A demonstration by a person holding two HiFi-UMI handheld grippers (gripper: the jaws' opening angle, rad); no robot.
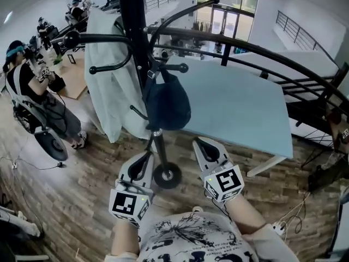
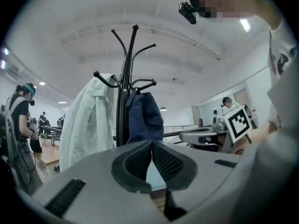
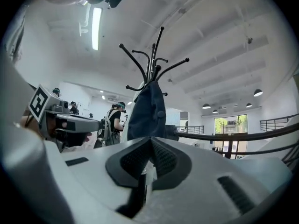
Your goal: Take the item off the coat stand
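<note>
Bag: dark blue bag hangs on the coat stand, beside a white coat.
My grippers: left gripper and right gripper both pressed together, empty.
Head view only: stand's base (round) between them.

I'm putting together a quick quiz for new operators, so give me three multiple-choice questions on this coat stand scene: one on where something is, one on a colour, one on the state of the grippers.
1. Where does the dark blue bag hang?
A. On a door handle
B. On the coat stand, beside the white garment
C. In a drawer

2. What colour is the table top behind the stand?
A. Light blue
B. Red
C. Yellow

3. How do the left gripper and right gripper stand?
A. Wide open
B. Clamped on the bag
C. Shut, empty

Answers: B, the head view shows it on a hook of the stand; A, the top is pale blue; C, each gripper view shows the pads meeting with nothing between them.
</note>
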